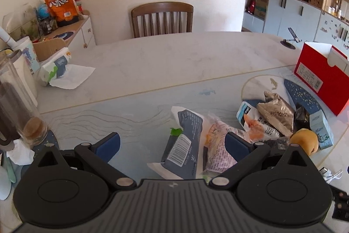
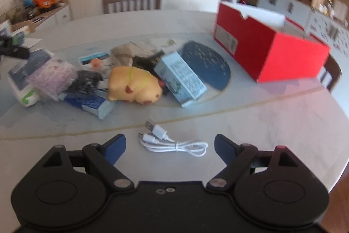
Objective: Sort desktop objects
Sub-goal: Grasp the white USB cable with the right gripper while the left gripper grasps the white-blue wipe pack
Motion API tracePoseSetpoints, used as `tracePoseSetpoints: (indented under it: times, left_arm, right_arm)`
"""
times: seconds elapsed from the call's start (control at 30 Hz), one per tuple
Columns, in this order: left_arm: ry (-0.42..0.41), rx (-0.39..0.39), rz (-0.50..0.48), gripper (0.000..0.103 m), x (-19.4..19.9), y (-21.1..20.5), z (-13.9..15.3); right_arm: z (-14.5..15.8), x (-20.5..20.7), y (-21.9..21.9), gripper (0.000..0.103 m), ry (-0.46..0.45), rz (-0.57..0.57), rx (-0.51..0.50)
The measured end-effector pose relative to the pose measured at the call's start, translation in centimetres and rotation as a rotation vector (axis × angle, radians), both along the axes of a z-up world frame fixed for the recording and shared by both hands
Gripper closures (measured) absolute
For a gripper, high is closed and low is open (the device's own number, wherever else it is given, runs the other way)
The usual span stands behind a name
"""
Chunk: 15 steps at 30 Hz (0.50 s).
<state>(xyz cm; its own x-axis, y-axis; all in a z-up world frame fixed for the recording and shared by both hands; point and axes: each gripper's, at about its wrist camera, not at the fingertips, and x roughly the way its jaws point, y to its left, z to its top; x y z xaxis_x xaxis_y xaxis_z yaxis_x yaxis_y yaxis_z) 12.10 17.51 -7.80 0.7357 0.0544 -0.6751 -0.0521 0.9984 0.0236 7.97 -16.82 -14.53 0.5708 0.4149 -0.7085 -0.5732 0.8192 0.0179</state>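
1. Two grippers up: left gripper (image 1: 172,143) jaws spread wide, right gripper (image 2: 169,146) jaws spread too, nothing pinched.
2. One coiled white USB cable (image 2: 172,141) lies between the right jaws, seen only in the right wrist view.
3. One grey-blue snack packet (image 1: 185,145) sits between the left jaws.
4. One red box (image 2: 268,45), open-topped, beyond the right jaw; one yellow plush toy (image 2: 135,85) ahead in the pile.
5. Only the left view shows the tissue pack (image 1: 56,69).

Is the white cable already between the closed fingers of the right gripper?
No, the white cable lies loose on the table between the open right gripper.
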Motion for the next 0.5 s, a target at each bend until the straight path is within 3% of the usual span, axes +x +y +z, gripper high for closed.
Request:
tracePoseSetpoints:
  times: [0.23,0.43,0.5]
  left_arm:
    - [0.027,-0.007,-0.023,0.001,0.9,0.7,-0.8]
    - [0.042,-0.035,-0.021,0.001,1.4,1.2,-1.3]
    - [0.045,-0.045,-0.027,0.005,1.6,1.3,-1.5]
  right_arm:
    - [-1.2,1.1,0.5,0.015,0.084,-0.081,0.049]
    - [-1.8,0.8,1.5,0.015,0.048,-0.102,0.011]
    - [-1.7,0.7,1.6,0.015,0.049,-0.105,0.01]
